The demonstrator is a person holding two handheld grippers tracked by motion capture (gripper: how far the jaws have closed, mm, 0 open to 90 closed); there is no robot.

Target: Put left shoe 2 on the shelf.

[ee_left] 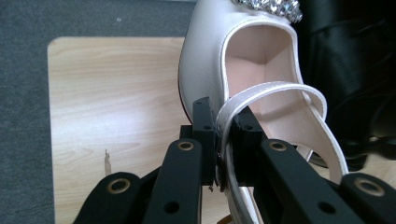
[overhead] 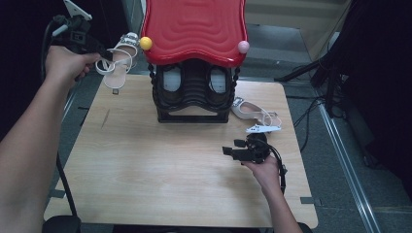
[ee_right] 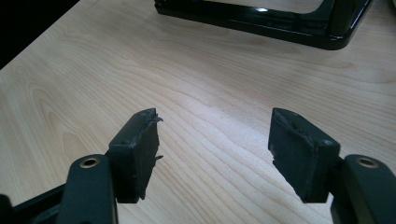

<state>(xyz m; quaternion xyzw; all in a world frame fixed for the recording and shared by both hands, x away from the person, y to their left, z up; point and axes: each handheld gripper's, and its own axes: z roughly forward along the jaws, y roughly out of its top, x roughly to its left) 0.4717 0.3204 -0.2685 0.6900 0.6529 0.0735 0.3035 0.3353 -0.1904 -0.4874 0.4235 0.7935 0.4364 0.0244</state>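
white leather sandal (overhead: 118,65) hangs by its strap from the left gripper (overhead: 103,59), jaws clamped on it, off the desk's (overhead: 160,165) far left corner beside the red-topped rack (overhead: 194,58); grip firmly, steering its heel clear, while the right gripper (ee_right: 212,149) rests jaws apart.

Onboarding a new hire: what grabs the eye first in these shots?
The glossy red wavy top of the black rack at the table's far edge. Next, the white sandal held in the air at far left, its strap pinched by the left gripper; its mate lies right of the rack.
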